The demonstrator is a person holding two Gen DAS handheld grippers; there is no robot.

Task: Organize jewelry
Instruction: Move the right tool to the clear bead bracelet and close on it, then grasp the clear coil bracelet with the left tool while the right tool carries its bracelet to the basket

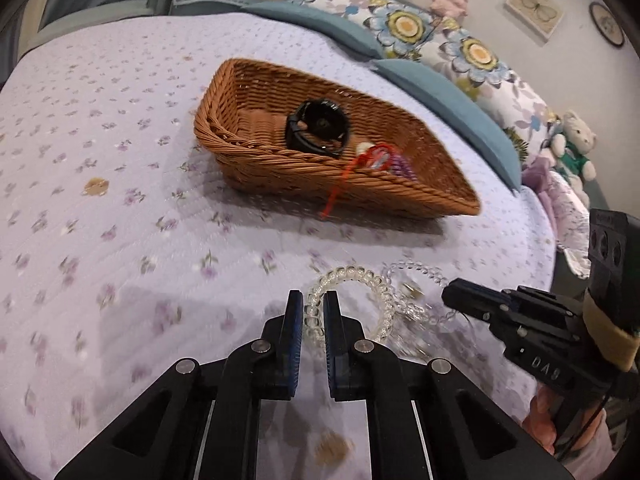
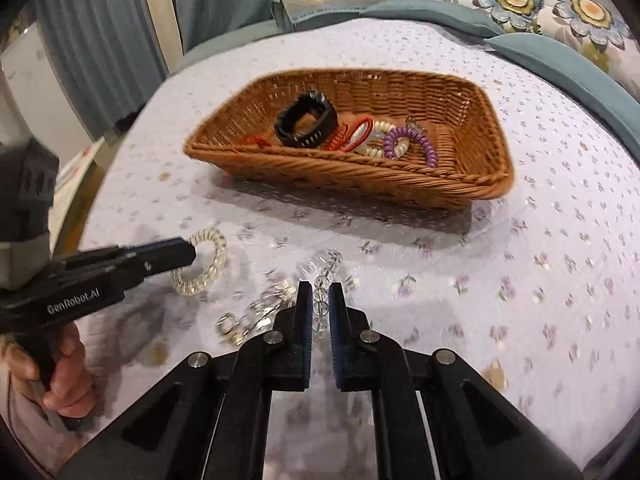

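Observation:
A brown wicker basket (image 1: 256,92) (image 2: 472,104) sits on the lilac floral bedspread. In it lie a black watch (image 1: 318,128) (image 2: 306,122), red cord bracelets (image 2: 352,134), a cream coil (image 2: 376,148) and a purple coil tie (image 2: 408,140). My left gripper (image 1: 313,300) (image 2: 188,250) is shut on a clear spiral hair tie (image 1: 360,280) (image 2: 208,260) just above the bed. My right gripper (image 2: 320,292) (image 1: 448,296) is shut on a clear bead bracelet (image 2: 320,300) (image 1: 424,280), beside the spiral tie.
Blue and floral pillows (image 1: 432,32) (image 2: 516,0) line the far side of the bed. Plush toys (image 1: 574,144) sit at the right. Small gold pieces (image 2: 230,326) lie on the bedspread near my right gripper. Curtains (image 2: 92,40) hang at the left.

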